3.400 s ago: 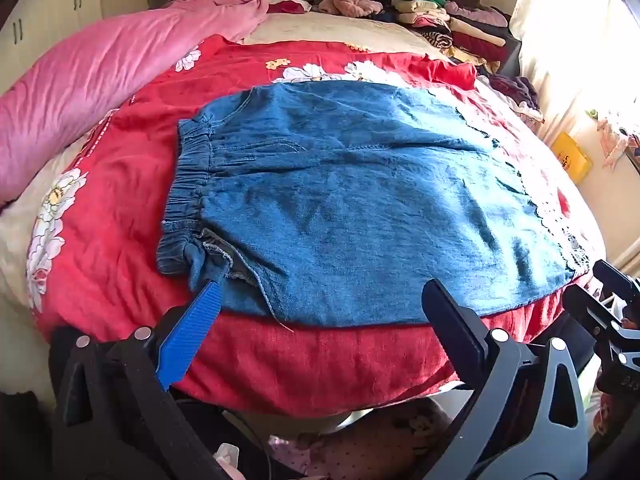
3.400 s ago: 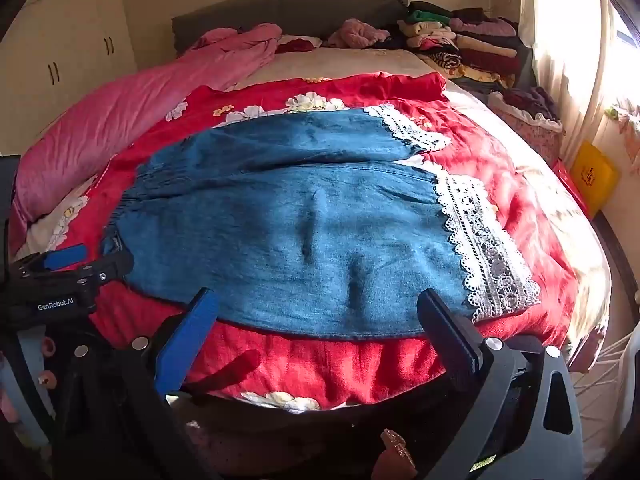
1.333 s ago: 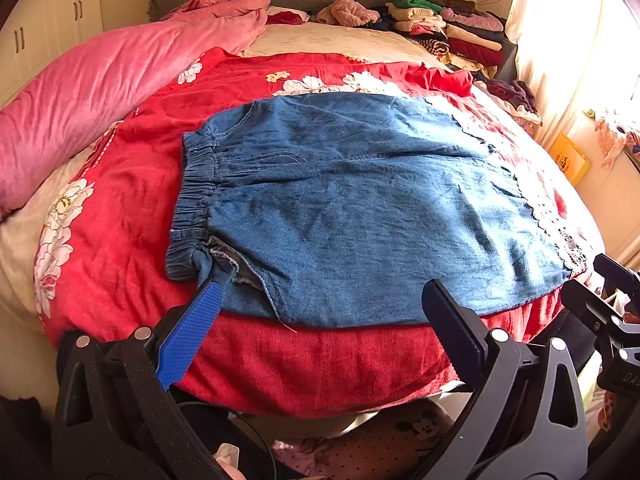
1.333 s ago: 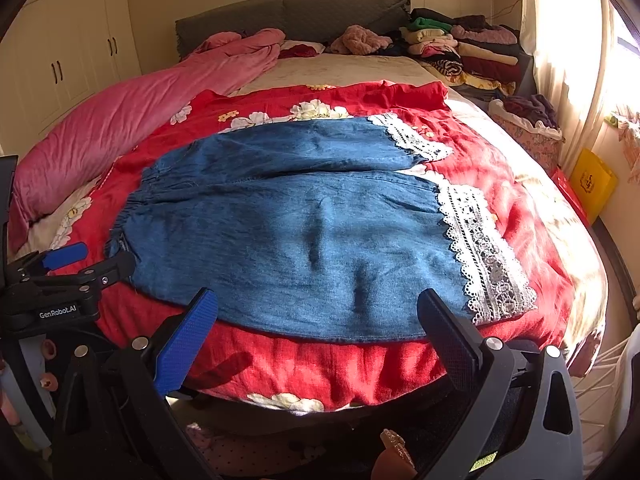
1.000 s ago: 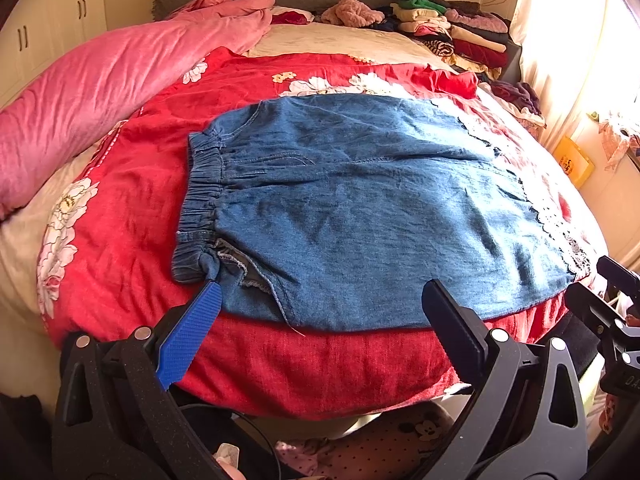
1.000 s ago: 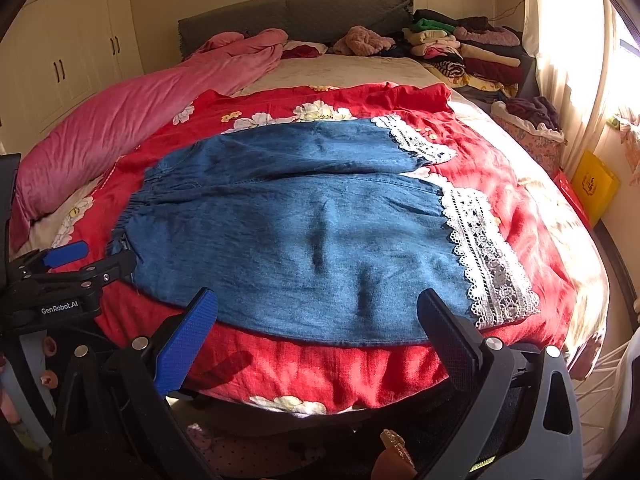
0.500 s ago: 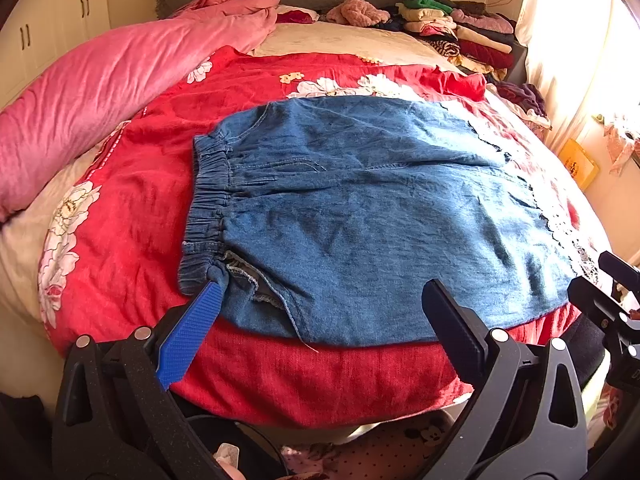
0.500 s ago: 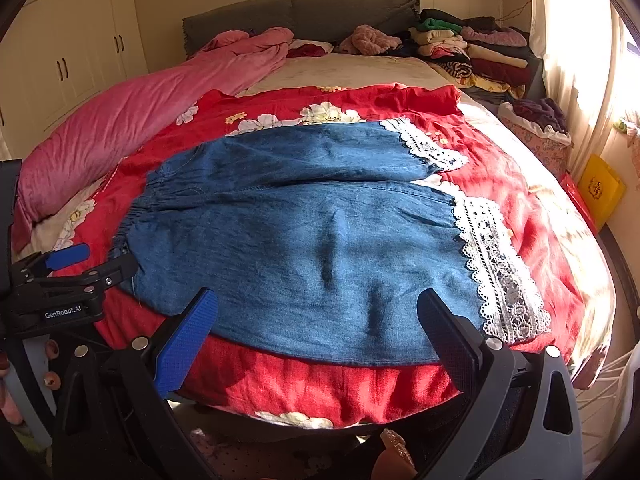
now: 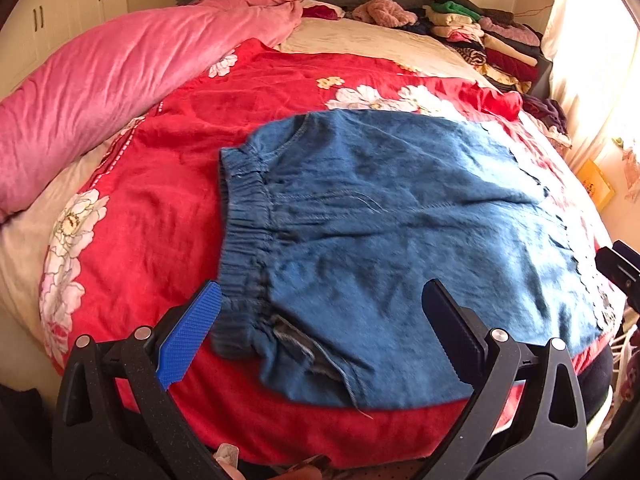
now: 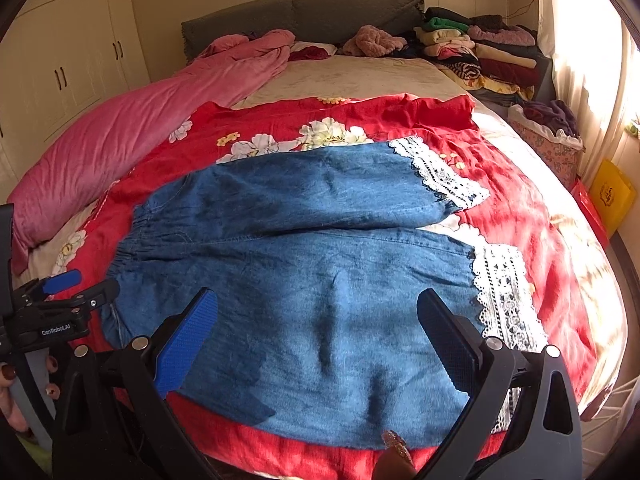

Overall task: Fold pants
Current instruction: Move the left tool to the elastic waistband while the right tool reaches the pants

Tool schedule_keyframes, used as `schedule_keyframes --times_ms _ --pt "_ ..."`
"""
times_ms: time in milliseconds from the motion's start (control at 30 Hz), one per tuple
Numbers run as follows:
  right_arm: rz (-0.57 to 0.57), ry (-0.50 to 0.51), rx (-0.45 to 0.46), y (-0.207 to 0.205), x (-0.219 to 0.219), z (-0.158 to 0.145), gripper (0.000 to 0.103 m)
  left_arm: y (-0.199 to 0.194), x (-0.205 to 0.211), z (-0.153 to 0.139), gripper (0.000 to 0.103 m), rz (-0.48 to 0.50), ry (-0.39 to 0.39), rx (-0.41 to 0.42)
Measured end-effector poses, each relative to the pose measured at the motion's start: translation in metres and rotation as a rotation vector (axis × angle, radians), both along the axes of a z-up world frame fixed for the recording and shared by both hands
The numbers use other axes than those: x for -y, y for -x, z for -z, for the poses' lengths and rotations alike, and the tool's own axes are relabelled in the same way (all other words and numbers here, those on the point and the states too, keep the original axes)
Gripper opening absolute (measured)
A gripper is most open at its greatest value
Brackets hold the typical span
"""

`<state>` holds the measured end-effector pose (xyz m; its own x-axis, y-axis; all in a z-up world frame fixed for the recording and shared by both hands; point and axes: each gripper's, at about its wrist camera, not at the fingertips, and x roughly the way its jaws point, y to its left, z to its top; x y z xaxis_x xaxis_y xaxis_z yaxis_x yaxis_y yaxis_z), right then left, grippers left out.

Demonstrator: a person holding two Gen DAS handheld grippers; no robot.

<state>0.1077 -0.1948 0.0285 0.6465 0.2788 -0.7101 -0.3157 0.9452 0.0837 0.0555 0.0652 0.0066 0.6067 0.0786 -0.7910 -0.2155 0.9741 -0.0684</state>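
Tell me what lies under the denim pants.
The denim pants lie spread flat on a red floral bedspread, which shows around every edge. Whatever sits directly beneath the denim is covered and cannot be seen.

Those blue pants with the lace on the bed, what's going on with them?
A person holding a gripper in each hand is about to fold them. The denim pants lie spread flat on the red floral blanket, unfolded. The left gripper hovers open at the elastic waistband, and the right gripper is open over the nearer leg. Neither holds anything.
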Motion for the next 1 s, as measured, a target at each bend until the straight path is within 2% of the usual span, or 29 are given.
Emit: schedule_keyframes --times_ms 167,400,567,667,800,1000 --pt "-0.017 0.023 0.007 -0.030 -0.006 -0.003 0.099 -0.019 -0.023 -0.002 0.094 -0.030 0.014 0.001" --pt "-0.014 0.050 0.019 -0.071 -0.010 -0.010 0.099 -0.056 -0.053 -0.004 0.094 -0.045 -0.008 0.007" --pt "-0.078 0.051 0.033 -0.097 -0.028 -0.017 0.099 -0.082 -0.075 -0.002 0.094 -0.063 -0.015 -0.003" --pt "-0.132 0.073 0.049 -0.113 -0.047 -0.017 0.099 -0.097 -0.088 0.001 0.094 -0.074 -0.007 -0.007" --pt "-0.216 0.082 0.002 -0.141 -0.077 -0.005 0.099 -0.117 -0.102 0.009 0.094 -0.073 0.013 -0.033" --pt "-0.307 0.151 -0.001 -0.180 -0.126 0.014 0.099 -0.144 -0.115 0.029 0.094 -0.043 0.037 -0.074"
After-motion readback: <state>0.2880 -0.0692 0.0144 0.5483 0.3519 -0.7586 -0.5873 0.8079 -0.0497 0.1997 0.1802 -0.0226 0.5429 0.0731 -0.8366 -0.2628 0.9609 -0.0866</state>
